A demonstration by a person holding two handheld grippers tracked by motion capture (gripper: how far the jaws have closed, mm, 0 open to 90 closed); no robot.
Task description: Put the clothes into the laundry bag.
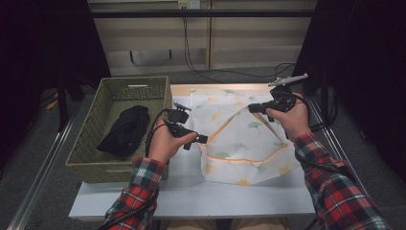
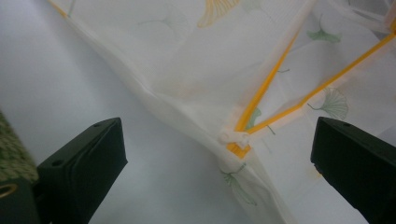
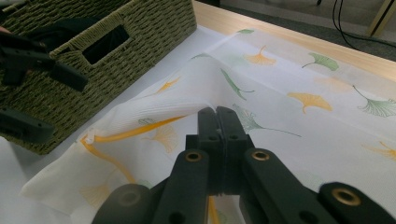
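Though thin, mesh bag [image 1: 244, 143] seems white, leaf-printed, orange-zipped.

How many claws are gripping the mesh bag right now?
1. The right claw is shut on the mesh bag's raised upper edge; the left claw stands open around its zipper corner, not pressing.

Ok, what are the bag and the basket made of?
Bag: looks like thin, translucent white mesh fabric, matte, with a fine ribbed weave, printed leaves and an orange zip. Basket: seems woven grass or paper cord, olive green, matte, with twisted strands visible.
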